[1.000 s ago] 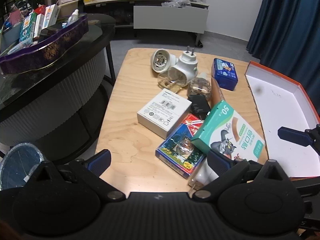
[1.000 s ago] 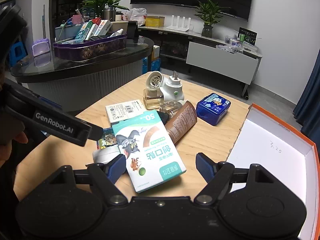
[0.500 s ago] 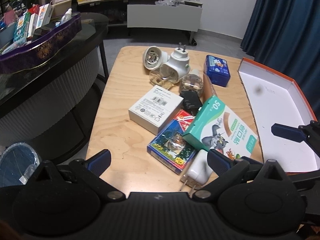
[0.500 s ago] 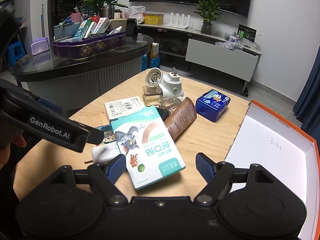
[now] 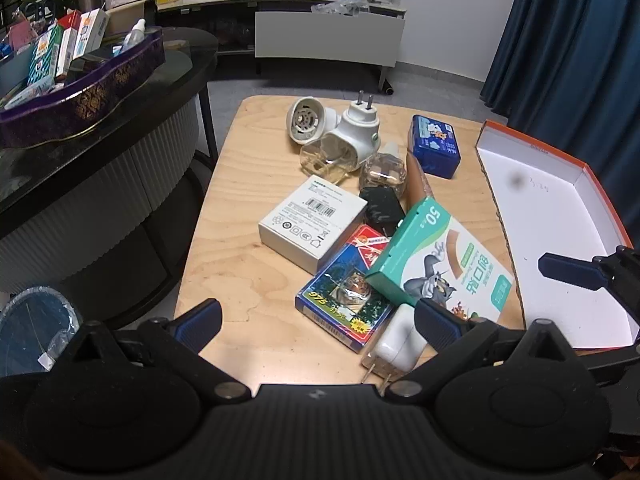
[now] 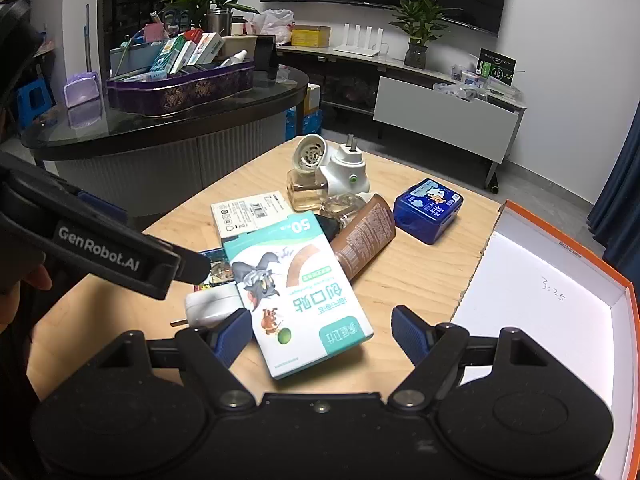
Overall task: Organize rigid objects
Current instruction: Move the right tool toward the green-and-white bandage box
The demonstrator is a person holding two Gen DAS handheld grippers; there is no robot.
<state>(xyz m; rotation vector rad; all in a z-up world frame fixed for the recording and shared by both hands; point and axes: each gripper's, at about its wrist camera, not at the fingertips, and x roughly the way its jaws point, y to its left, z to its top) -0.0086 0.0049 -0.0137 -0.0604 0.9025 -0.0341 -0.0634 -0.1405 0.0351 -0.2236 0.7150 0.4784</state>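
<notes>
A clutter of rigid items lies on the small wooden table (image 5: 240, 184). A teal cartoon bandage box (image 5: 440, 268) (image 6: 296, 288) rests on a card pack (image 5: 344, 292) and a white charger (image 5: 396, 344) (image 6: 212, 304). Behind them are a white carton (image 5: 312, 224), a small black object (image 5: 380, 208), a brown tube (image 6: 364, 236), a blue tin (image 5: 434, 146) (image 6: 428, 210) and two white plug-in vaporizers (image 5: 356, 132) (image 6: 344, 172). My left gripper (image 5: 318, 320) hovers open over the table's near edge. My right gripper (image 6: 324, 332) is open, its fingers either side of the teal box's near end.
A white box lid with an orange rim (image 5: 560, 220) (image 6: 540, 300) lies to the right of the table. A dark counter with a purple tray of boxes (image 5: 80, 96) stands on the left. A blue bin (image 5: 32, 328) sits on the floor.
The left gripper has drawn back and up a little, so the table shows smaller. The right gripper has barely shifted. Both stay open and no object has moved.
</notes>
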